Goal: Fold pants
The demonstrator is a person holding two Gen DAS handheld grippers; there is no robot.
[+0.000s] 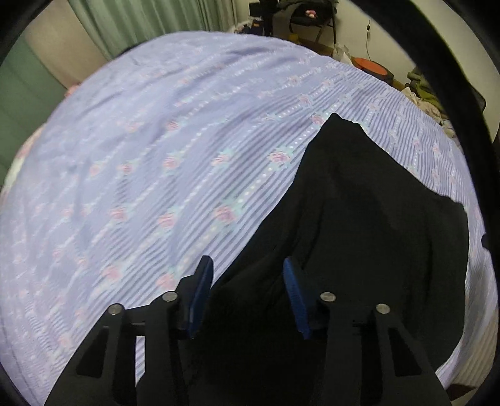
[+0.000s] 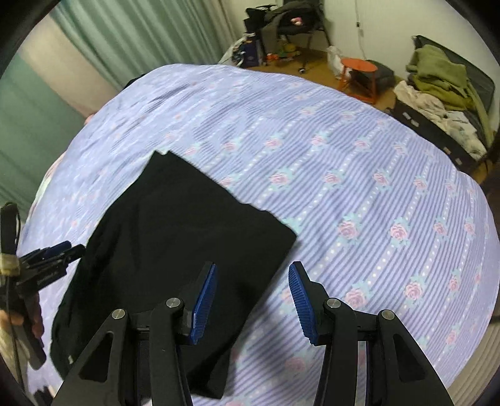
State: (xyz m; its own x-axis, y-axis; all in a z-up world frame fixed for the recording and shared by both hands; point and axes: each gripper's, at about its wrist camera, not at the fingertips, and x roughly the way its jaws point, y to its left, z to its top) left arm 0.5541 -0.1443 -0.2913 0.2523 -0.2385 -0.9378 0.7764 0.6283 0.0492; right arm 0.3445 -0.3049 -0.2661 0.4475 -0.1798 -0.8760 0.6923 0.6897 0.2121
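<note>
- In the right wrist view, the right gripper (image 2: 251,274) hangs above the near edge of the bed with its blue-padded jaws parted and nothing between them; the left finger is over black cloth, the right finger over the bedspread.
- In the left wrist view, the left gripper (image 1: 248,268) also has its jaws apart, with no cloth pinched between the pads; the dark cloth lies below the gap and the right finger, while the left finger sits over the bedspread.
- The black pants (image 2: 175,250) lie folded on the bed, a flat, roughly rectangular bundle with one corner pointing away from the cameras. They sit directly under and ahead of both grippers, toward the near side of the bed.
- At the left edge of the right wrist view, the other gripper shows beside the pants, held by a hand (image 2: 18,318).
- The striped lilac bedspread (image 2: 359,193) with pink roses covers the whole bed and spreads wide around the pants.
- Past the bed stand green curtains (image 2: 131,37), a dark chair (image 2: 297,25) heaped with clothes, and an orange stool (image 2: 359,70).
- At the far right an open suitcase (image 2: 437,131) holds olive and pale clothing.
</note>
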